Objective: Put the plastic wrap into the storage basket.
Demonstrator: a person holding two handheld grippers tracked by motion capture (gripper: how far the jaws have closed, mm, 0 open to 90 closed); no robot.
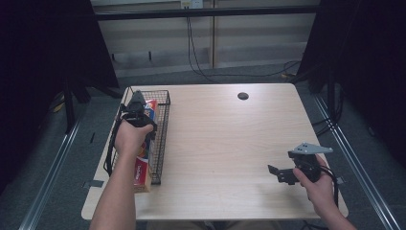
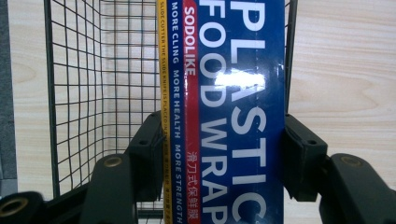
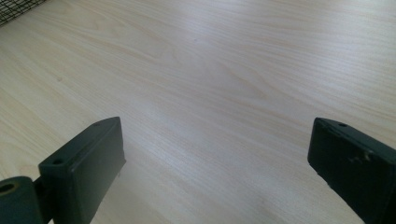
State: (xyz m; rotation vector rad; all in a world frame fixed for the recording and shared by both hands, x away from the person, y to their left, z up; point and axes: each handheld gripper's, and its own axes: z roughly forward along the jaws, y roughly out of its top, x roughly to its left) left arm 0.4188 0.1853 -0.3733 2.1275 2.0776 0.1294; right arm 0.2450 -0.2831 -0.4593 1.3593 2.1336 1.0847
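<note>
A long blue and red plastic food wrap box [image 2: 233, 93] lies lengthwise in a black wire basket [image 2: 93, 70] at the table's left edge. My left gripper [image 2: 217, 140] is shut on the box, one black jaw pressed to each long side. From above, the left gripper [image 1: 138, 101] sits over the far half of the basket [image 1: 165, 125], and the box's near end [image 1: 142, 167] reaches the basket's near end. My right gripper [image 1: 280, 173] hovers low over bare wood near the table's front right, open [image 3: 215, 154] with nothing between its jaws.
The light wooden table [image 1: 225, 139] has a dark cable hole [image 1: 242, 96] at the back. A corner of the basket [image 3: 18, 7] shows far off in the right gripper view. Cables trail on the floor beyond the table.
</note>
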